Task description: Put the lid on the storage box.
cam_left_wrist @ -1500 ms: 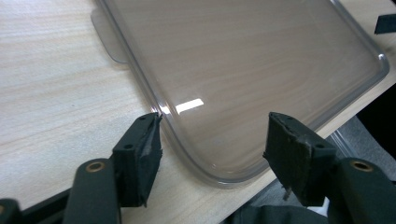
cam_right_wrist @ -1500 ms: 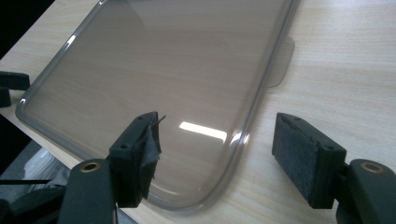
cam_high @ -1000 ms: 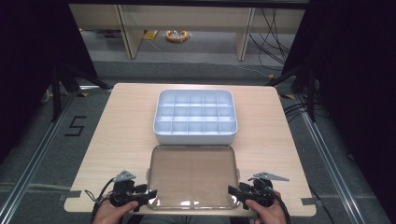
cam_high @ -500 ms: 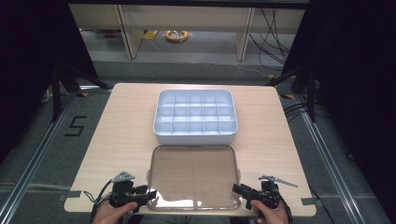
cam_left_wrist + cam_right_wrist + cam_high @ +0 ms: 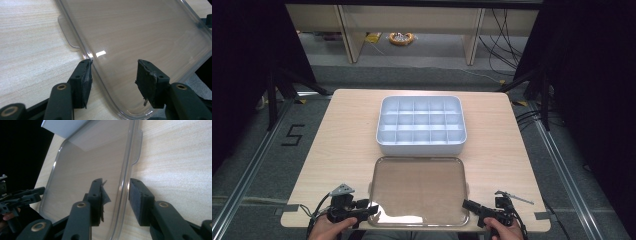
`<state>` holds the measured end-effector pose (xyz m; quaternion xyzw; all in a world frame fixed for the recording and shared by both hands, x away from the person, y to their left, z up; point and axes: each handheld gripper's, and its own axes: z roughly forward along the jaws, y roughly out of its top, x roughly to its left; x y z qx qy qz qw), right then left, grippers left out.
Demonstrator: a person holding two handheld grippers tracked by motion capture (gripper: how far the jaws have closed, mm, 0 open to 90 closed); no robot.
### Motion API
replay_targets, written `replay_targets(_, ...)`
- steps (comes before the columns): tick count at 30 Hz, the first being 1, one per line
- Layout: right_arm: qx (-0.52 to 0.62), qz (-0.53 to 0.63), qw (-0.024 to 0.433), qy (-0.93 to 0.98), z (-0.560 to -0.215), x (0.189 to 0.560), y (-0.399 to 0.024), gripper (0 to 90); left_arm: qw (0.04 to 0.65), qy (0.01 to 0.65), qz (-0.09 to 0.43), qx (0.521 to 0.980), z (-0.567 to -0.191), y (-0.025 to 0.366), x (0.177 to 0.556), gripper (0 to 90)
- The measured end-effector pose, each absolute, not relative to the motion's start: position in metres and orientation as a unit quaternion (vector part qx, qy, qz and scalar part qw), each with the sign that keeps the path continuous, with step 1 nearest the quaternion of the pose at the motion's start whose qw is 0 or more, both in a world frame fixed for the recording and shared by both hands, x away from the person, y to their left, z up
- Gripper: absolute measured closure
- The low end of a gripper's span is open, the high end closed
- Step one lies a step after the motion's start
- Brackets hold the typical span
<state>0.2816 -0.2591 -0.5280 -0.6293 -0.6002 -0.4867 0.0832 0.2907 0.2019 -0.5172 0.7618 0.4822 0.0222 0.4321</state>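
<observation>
Reaching in from the bottom of the frame, the left gripper (image 5: 371, 209) and right gripper (image 5: 467, 204) sit at the near corners of a clear lid (image 5: 418, 190) lying flat on the table (image 5: 342, 135), low centre, just below a white divided box (image 5: 421, 125). Both pairs of fingers are spread, each straddling the lid's rim without pinching it. This looks like the grasping step before lifting the lid onto the box. Next, both pairs should close on the rim together, then raise it level.
</observation>
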Motion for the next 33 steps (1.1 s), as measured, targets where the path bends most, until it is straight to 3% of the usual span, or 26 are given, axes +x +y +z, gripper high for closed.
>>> replay_targets(3,-0.637,-0.483,0.096,-0.593,-0.530,0.281,-0.257,68.3,0.422,0.503,0.011,0.754,-0.515,0.200,0.287,45.6)
replay_targets(4,-0.633,-0.493,0.118,-0.585,-0.527,0.280,-0.254,68.4,0.419,0.500,0.016,0.758,-0.515,0.199,0.286,45.7)
replay_targets(6,-0.629,-0.492,0.104,-0.593,-0.525,0.280,-0.252,67.5,0.411,0.492,0.019,0.767,-0.514,0.200,0.287,44.7)
replay_targets(7,-0.607,-0.491,0.060,-0.622,-0.527,0.283,-0.252,66.1,0.408,0.488,0.019,0.771,-0.514,0.200,0.286,44.7)
replay_targets(8,-0.624,-0.482,0.086,-0.609,-0.521,0.280,-0.249,66.3,0.415,0.491,0.016,0.766,-0.515,0.200,0.286,44.1)
replay_targets(10,-0.587,-0.491,0.039,-0.642,-0.520,0.279,-0.251,65.7,0.421,0.496,0.006,0.759,-0.515,0.200,0.287,42.1)
replay_targets(13,-0.576,-0.501,0.036,-0.645,-0.514,0.276,-0.251,65.5,0.423,0.495,0.006,0.759,-0.515,0.199,0.287,36.6)
replay_targets(15,-0.543,-0.514,-0.004,-0.664,-0.506,0.272,-0.247,63.8,0.425,0.496,0.000,0.757,-0.515,0.199,0.287,34.4)
replay_targets(19,-0.518,-0.525,-0.027,-0.675,-0.495,0.266,-0.243,63.4,0.429,0.505,-0.009,0.749,-0.515,0.201,0.288,32.9)
replay_targets(27,-0.488,-0.536,-0.038,-0.688,-0.485,0.260,-0.237,63.0,0.430,0.524,-0.011,0.735,-0.515,0.203,0.291,29.7)
replay_targets(30,-0.460,-0.537,-0.062,-0.704,-0.484,0.261,-0.237,63.8,0.430,0.527,-0.011,0.733,-0.515,0.204,0.292,29.4)
replay_targets(33,-0.473,-0.526,-0.041,-0.706,-0.485,0.260,-0.233,64.4,0.425,0.530,-0.011,0.733,-0.514,0.204,0.292,28.4)
